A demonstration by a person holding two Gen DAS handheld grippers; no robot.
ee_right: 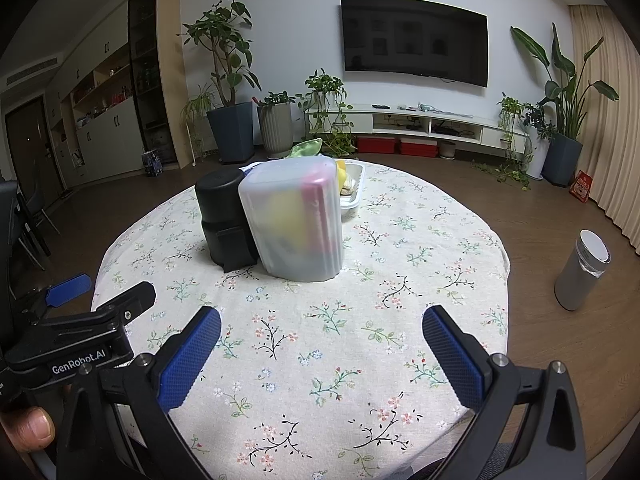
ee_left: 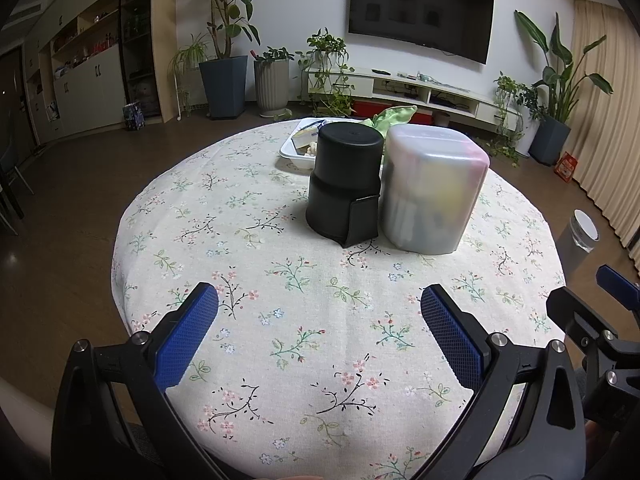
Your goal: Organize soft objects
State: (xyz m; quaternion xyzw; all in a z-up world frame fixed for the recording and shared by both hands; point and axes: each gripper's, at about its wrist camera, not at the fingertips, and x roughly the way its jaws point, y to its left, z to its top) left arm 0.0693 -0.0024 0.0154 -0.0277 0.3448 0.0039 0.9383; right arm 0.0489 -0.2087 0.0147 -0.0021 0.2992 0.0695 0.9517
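Right gripper (ee_right: 320, 356) hovers above near edge of round floral-clothed table (ee_right: 420, 280), blue-padded fingers spread wide, empty. Toward far edge: black container (ee_right: 224, 220) touching frosted translucent container (ee_right: 296, 224), white tray (ee_right: 354, 194) behind. Left gripper (ee_right: 80, 312) at left edge.

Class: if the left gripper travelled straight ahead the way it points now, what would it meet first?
Probably the black container, beside the translucent container; the left gripper, open, has only bare tablecloth before that. Depth is uncertain.
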